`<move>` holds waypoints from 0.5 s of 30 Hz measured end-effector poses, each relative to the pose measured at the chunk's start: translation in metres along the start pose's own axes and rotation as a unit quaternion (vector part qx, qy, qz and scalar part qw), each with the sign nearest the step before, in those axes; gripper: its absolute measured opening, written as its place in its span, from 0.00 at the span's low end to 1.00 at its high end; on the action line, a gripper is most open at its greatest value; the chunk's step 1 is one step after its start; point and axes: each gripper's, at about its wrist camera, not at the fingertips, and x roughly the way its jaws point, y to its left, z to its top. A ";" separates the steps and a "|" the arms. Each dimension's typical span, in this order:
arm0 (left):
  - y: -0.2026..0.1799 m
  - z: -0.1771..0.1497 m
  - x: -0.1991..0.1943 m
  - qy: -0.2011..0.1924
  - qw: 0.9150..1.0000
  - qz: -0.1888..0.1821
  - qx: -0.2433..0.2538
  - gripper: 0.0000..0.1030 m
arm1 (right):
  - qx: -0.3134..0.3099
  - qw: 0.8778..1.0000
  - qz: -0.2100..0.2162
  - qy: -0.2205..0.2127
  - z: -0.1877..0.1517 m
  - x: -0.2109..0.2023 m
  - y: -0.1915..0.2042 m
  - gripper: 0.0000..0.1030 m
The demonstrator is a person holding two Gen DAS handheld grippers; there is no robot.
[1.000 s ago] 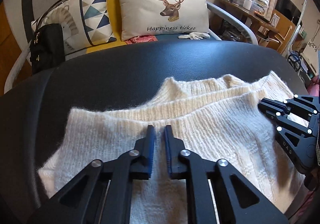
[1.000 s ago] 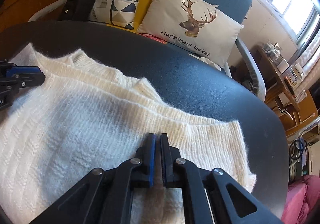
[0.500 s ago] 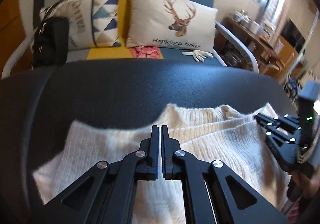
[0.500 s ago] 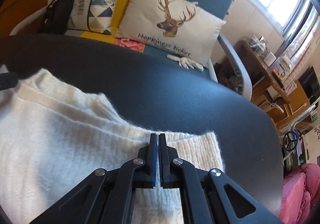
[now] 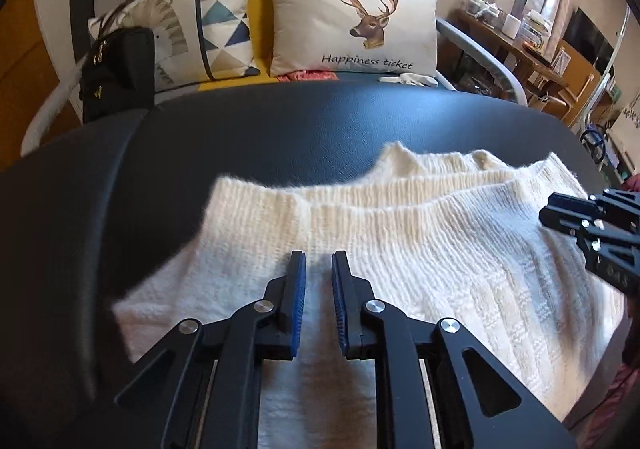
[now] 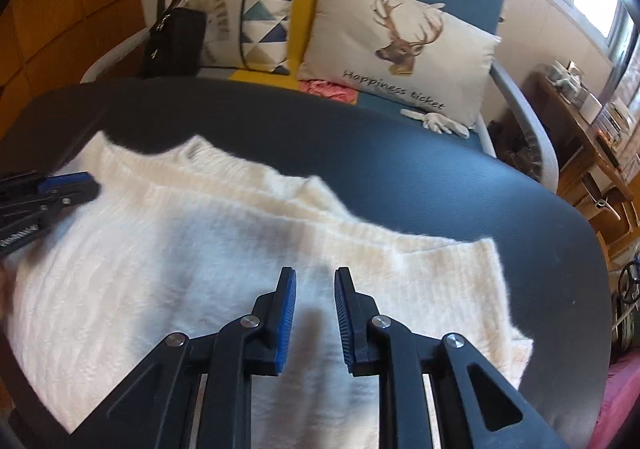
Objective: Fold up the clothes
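cream knit sweater (image 5: 420, 249): folded on black table (image 5: 280, 129), beneath both jaw pairs. left gripper (image 5: 319, 265): jaws just parted slightly, gripping nothing. right gripper (image 6: 315, 281): same, narrow gap, nothing held.

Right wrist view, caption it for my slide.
Open right gripper above a folded cream knitted sweater on a black table.

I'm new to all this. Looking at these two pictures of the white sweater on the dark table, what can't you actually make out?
- Near edge of the sweater: hidden in both views by the black left tongs and right tongs.
- Sweater knit in the right wrist view: blurred, so its folded layers are hard to count.
- Sleeves: not visible, either folded under or absent.
- Items on the wooden shelf: too small to identify.
- Pink cloth: partly behind the deer cushion.
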 end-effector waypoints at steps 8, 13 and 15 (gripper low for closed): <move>0.000 -0.004 0.001 -0.006 1.000 -0.003 -0.013 0.15 | -0.021 0.999 -0.039 -0.024 0.005 -0.018 0.031 0.19; -0.003 -0.004 0.001 -0.006 1.000 0.003 -0.010 0.15 | -0.031 0.997 -0.059 -0.029 0.006 -0.019 0.033 0.19; -0.003 -0.004 0.001 -0.006 1.000 0.005 -0.009 0.15 | -0.036 0.997 -0.067 -0.029 0.006 -0.019 0.033 0.19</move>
